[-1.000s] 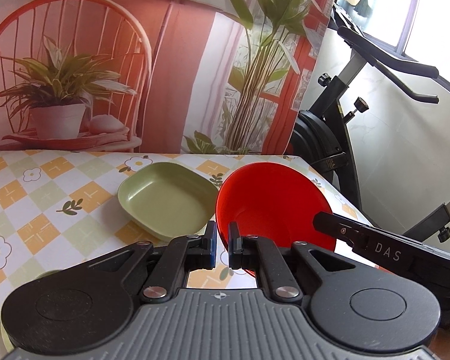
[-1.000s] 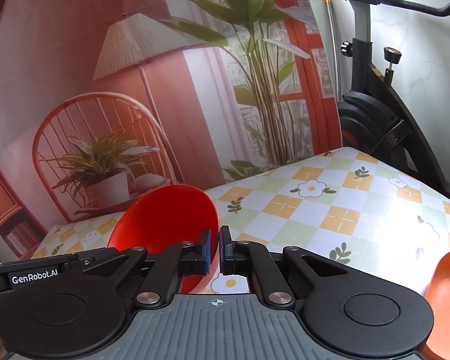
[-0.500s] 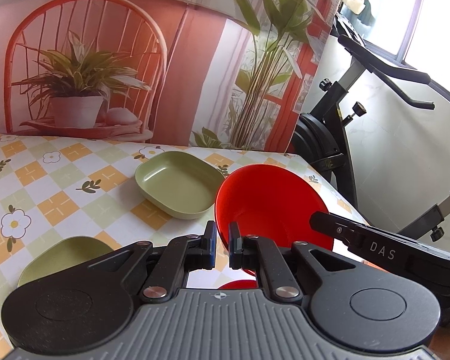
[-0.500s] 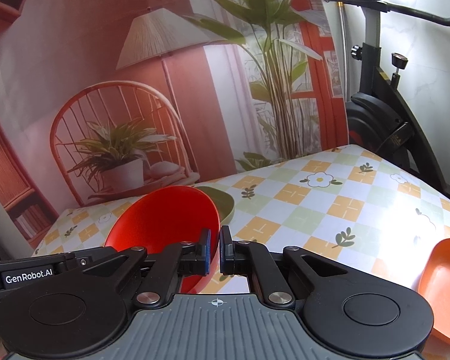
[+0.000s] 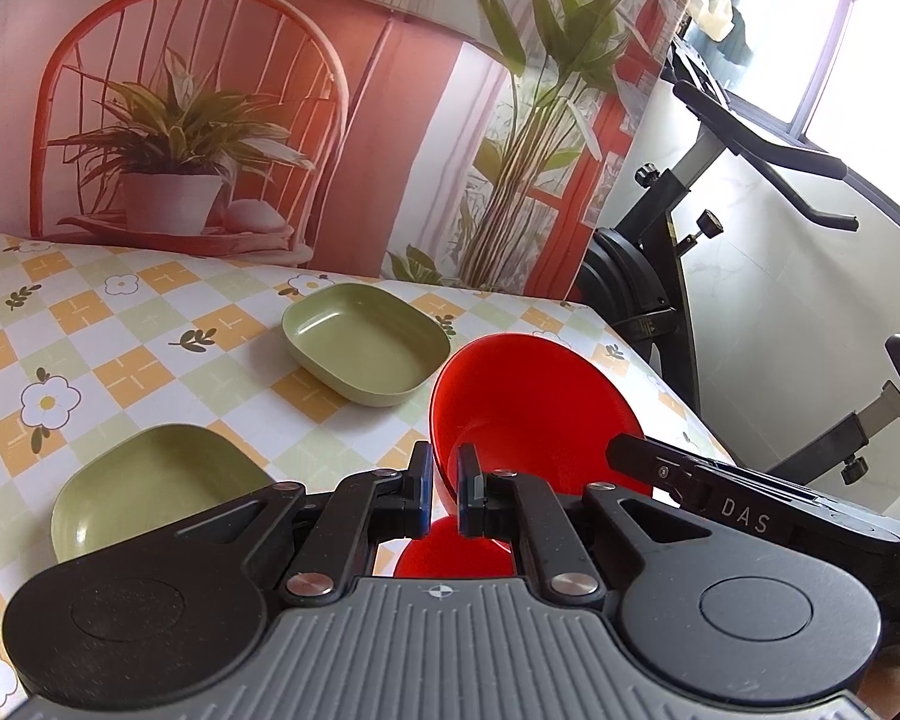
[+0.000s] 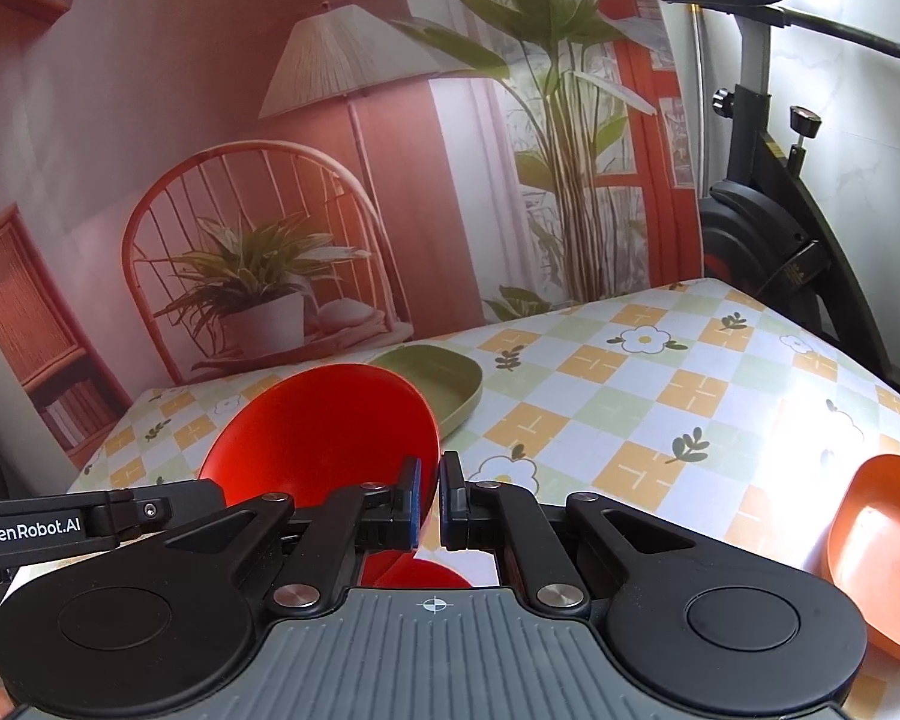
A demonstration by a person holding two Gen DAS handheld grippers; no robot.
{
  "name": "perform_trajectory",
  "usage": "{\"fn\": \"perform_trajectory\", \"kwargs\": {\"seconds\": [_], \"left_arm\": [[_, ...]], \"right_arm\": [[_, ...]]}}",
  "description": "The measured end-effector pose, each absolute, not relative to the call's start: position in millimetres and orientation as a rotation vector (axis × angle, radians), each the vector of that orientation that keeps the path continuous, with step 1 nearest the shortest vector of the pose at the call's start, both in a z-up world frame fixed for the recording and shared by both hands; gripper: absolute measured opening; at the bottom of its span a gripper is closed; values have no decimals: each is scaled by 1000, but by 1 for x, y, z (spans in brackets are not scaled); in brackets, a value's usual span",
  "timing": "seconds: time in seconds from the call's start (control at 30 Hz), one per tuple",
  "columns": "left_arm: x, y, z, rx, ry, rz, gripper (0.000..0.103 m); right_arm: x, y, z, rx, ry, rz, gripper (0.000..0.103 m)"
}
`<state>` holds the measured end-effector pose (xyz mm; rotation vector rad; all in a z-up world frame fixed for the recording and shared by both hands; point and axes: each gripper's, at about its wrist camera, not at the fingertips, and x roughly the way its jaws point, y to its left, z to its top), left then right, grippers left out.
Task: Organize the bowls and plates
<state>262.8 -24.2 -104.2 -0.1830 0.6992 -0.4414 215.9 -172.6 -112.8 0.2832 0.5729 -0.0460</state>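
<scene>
From the left wrist, the left gripper (image 5: 440, 495) pinches the rim of a tilted round red plastic bowl (image 5: 534, 414) above the checked tablecloth (image 5: 150, 354), near two square green dishes (image 5: 366, 351). From the right wrist, the right gripper (image 6: 429, 504) clamps the same bowl's (image 6: 324, 426) opposite rim; an orange dish (image 6: 882, 552) sits far right.

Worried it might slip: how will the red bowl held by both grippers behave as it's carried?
The red bowl looks like rigid, glossy plastic, so probably light but slippery. Left gripper and right gripper each pinch only its thin rim, and it's steeply tilted, so it could pivot or slide.
</scene>
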Motion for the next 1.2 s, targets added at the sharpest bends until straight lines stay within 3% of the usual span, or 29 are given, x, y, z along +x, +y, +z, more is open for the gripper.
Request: {"fn": "perform_trajectory", "kwargs": {"seconds": [1.2], "left_arm": [[246,-25,-153,-150,840,-418,9]], "right_arm": [[200,-178,-170,334,748,-54,6]]}}
